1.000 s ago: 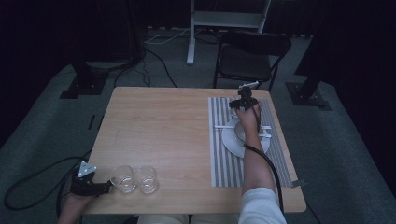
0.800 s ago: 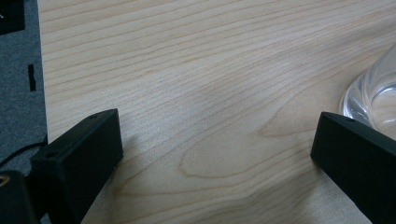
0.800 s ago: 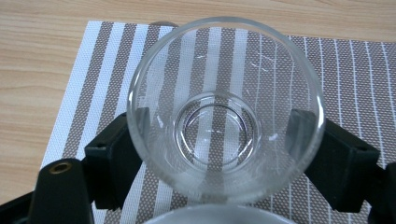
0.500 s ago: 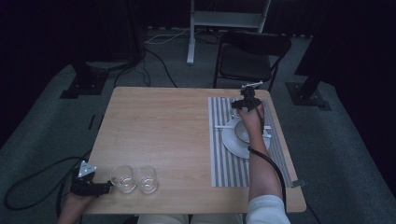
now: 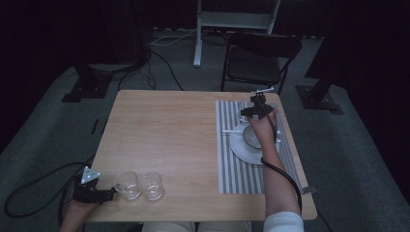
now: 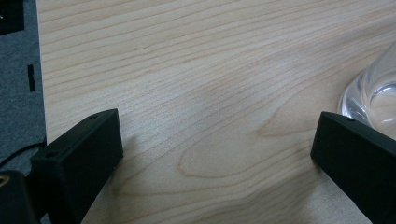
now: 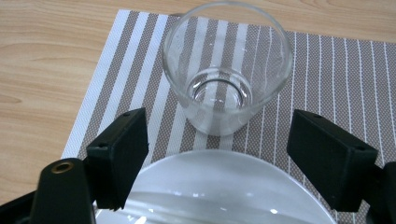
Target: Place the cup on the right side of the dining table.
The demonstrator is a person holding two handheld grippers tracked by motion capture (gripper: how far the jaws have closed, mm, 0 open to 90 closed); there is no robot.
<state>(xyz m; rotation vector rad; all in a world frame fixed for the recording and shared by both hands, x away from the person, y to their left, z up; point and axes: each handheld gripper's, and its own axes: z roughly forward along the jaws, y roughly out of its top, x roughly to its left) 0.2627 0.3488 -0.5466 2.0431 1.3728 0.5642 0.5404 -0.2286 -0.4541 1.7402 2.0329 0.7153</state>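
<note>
Your right hand-held gripper has its jaws spread wide with nothing between them. At its 12 o'clock a clear, empty, upright glass stands on the striped placemat, just beyond the white plate. Bare mat lies at its 3 o'clock; the mat's edge and bare worktop sit at 9 o'clock. Your left hand-held gripper rests open near the worktop's edge, beside another glass.

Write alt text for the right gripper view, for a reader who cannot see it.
An empty clear drinking glass stands upright on a grey-and-white striped placemat, just beyond the open right gripper, whose two black jaws stand wide apart with nothing between them. The rim of a round white plate lies below the jaws, and the light wooden table shows at left.
</note>
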